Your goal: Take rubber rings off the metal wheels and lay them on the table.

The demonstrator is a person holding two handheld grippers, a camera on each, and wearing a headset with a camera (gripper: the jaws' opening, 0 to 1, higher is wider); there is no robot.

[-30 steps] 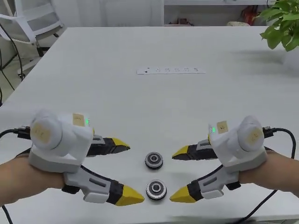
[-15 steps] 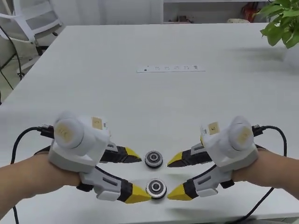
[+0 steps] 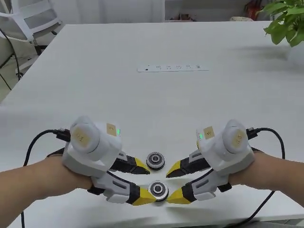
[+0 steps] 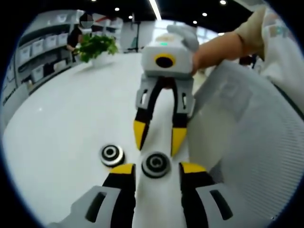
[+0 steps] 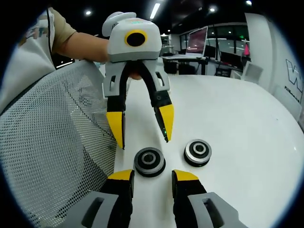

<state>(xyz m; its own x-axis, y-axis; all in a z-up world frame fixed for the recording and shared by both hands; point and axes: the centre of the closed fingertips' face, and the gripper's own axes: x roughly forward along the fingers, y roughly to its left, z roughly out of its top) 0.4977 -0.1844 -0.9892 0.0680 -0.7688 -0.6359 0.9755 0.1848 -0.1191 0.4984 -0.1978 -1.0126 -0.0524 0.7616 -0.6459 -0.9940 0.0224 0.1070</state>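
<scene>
Two metal wheels with black rubber rings lie flat near the table's front edge: a near wheel (image 3: 157, 190) and a far wheel (image 3: 155, 160). My left gripper (image 3: 145, 183) comes in from the left and my right gripper (image 3: 171, 185) from the right, both open and facing each other. Their lower tips flank the near wheel closely; I cannot tell if they touch it. In the left gripper view the near wheel (image 4: 156, 165) sits between my left gripper's (image 4: 157, 168) tips, the far wheel (image 4: 112, 155) to its left. In the right gripper view the near wheel (image 5: 149, 161) lies just beyond my right gripper (image 5: 153, 175), the far wheel (image 5: 197, 152) beside it.
A white power strip (image 3: 173, 68) lies mid-table. A green plant (image 3: 285, 23) stands at the far right corner and a chair (image 3: 28, 14) off the far left. A mesh chair back (image 5: 47, 142) sits close behind the front edge. Cables trail from both grippers.
Both grippers have moved inward toward each other, closing in on the near wheel from either side. The wheels have stayed in place.
</scene>
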